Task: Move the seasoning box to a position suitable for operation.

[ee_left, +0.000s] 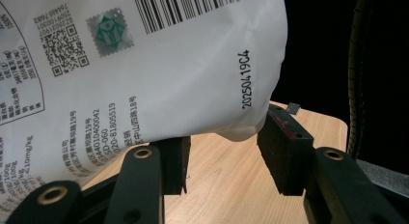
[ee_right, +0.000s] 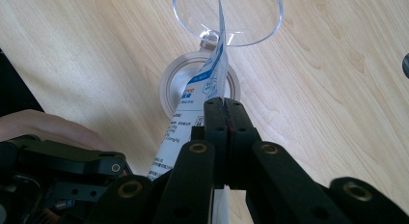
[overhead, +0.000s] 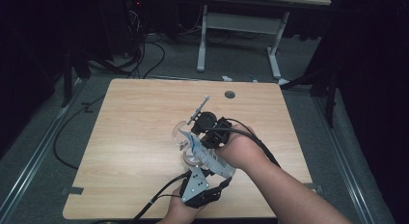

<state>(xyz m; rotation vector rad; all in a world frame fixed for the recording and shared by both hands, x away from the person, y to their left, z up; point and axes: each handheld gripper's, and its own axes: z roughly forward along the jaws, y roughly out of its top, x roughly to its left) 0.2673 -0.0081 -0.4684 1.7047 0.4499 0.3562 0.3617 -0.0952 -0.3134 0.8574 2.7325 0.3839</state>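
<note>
Both tongs, our left gripper (overhead: 197, 178) and right gripper (ee_right: 224, 105), clamped the printed white sachet (ee_left: 144, 64) above a clear round cup (ee_right: 226, 16).

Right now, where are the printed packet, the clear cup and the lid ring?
printed packet (ee_left: 159, 74): left gripper view, white printed face.
clear cup (ee_right: 263, 35): right gripper view, right rim.
lid ring (ee_right: 166, 89): right gripper view, left edge.

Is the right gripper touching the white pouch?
Touching. In the right gripper view, the right gripper has its jaws closed flat on the edge of the white pouch.
</note>
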